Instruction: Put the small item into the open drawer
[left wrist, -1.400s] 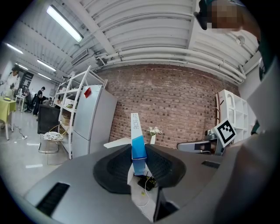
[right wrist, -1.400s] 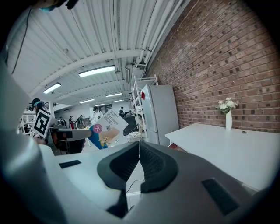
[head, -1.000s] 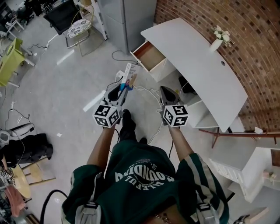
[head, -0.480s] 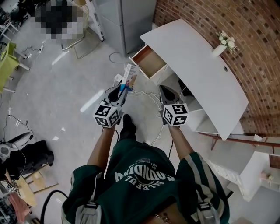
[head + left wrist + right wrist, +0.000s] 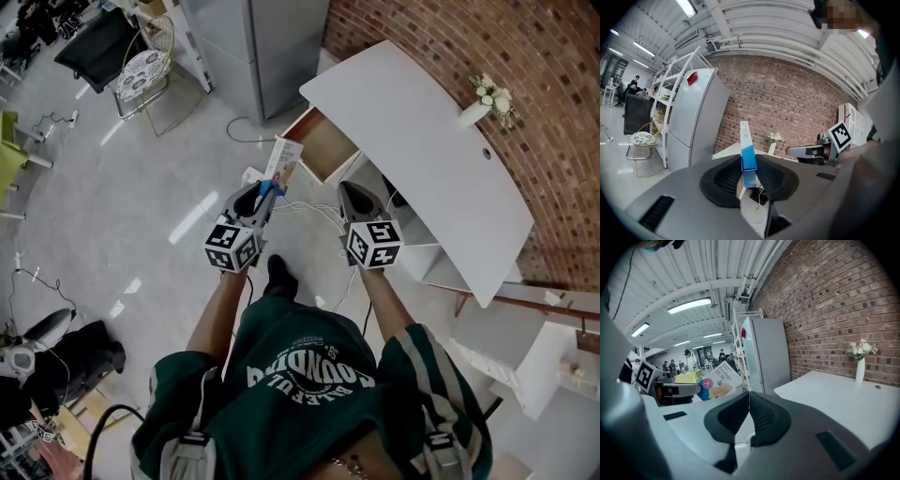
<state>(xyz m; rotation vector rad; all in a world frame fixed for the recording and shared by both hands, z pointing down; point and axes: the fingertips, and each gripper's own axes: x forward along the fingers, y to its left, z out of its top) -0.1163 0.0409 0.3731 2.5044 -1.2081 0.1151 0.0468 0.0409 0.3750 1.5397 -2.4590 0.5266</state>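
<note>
Left hand-held gripper (image 5: 261,195) clamps a slim blue-and-white box (image 5: 284,161) just outside the open drawer (image 5: 328,145) of a white desk (image 5: 422,141). The drawer's brown bottom is in view. Right hand-held gripper (image 5: 352,195) hovers alongside, jaws pressed together, holding nothing.

I read "Bandage" on the small box (image 5: 721,377); the white lettering on the green sweatshirt (image 5: 309,373) was upside down and unclear.

The box (image 5: 748,154) is white and blue; desk (image 5: 422,141) white; wall (image 5: 548,84) red brick.
</note>
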